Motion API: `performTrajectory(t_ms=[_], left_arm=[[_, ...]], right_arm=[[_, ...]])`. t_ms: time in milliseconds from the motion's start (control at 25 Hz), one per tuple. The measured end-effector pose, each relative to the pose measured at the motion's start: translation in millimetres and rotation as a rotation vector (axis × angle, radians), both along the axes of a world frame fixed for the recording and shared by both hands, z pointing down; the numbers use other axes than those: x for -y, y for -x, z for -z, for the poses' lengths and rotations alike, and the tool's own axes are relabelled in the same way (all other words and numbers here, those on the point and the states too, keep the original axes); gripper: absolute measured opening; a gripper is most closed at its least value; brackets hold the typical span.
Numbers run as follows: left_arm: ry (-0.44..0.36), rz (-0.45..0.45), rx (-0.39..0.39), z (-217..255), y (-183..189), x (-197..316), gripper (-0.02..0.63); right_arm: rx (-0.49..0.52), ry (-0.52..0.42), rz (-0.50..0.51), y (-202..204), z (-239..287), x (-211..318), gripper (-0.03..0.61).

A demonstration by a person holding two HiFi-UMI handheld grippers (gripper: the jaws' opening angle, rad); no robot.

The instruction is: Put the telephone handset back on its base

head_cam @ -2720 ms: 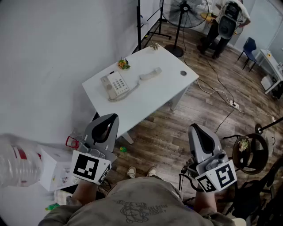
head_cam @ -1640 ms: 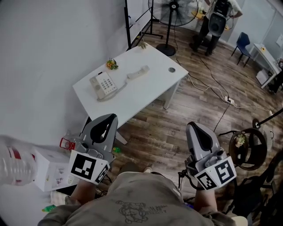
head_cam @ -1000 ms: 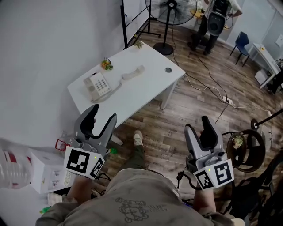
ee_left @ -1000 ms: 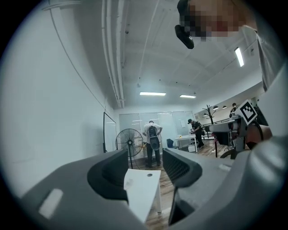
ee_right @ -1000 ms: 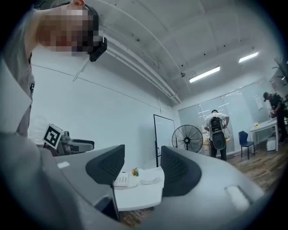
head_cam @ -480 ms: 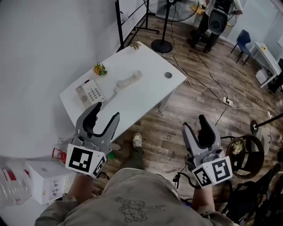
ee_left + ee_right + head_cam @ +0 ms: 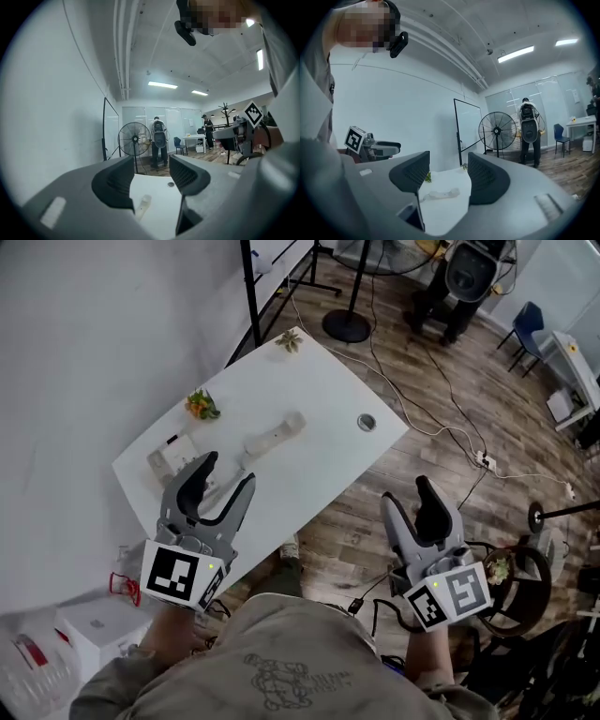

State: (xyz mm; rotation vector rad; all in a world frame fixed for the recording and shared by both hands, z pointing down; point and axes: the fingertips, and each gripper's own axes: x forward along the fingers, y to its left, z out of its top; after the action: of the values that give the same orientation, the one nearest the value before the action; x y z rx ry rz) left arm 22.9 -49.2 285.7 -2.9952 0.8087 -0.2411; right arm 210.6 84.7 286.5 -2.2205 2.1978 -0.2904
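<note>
While off its base, handset (image 7: 274, 437): lies mid white table (image 7: 319, 395), apart from telephone base (image 7: 169, 457).
Left gripper (image 7: 228, 471): jaws spread, nothing between them, short of handset.
Right gripper (image 7: 405, 493): jaws spread, empty, over wooden floor (image 7: 441, 442).

The white table (image 7: 319, 456) lies bare along its near edge and between the handset (image 7: 273, 437) and a small round disc (image 7: 366, 423); the wall (image 7: 94, 352) closes off its far edge; a flower sprig (image 7: 200, 405) stands near the telephone base (image 7: 169, 457); a black pole (image 7: 248, 287) rises beyond the far corner.
</note>
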Motion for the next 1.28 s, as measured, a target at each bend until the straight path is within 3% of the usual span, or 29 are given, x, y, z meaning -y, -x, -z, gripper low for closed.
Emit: performTrajectory(t_ms=[320, 600, 800, 1280], left_arm=[[0.014, 0.032, 0.013, -5, -20, 77, 0.236], [0.033, 0.083, 0.038, -10, -33, 113, 0.236], [0.037, 0.188, 0.023, -6, -44, 133, 0.235], [0.025, 0.427, 0.091, -11, -68, 146, 0.236]], right_arm=[[-0.016, 0.039, 0.092, -16, -3, 105, 0.273], [-0.017, 0.052, 0.157, -39, -9, 156, 0.276], [-0.011, 0.052, 0.257, -62, -14, 188, 0.276], [-0.014, 0.068, 0.520, -94, -24, 244, 0.275]])
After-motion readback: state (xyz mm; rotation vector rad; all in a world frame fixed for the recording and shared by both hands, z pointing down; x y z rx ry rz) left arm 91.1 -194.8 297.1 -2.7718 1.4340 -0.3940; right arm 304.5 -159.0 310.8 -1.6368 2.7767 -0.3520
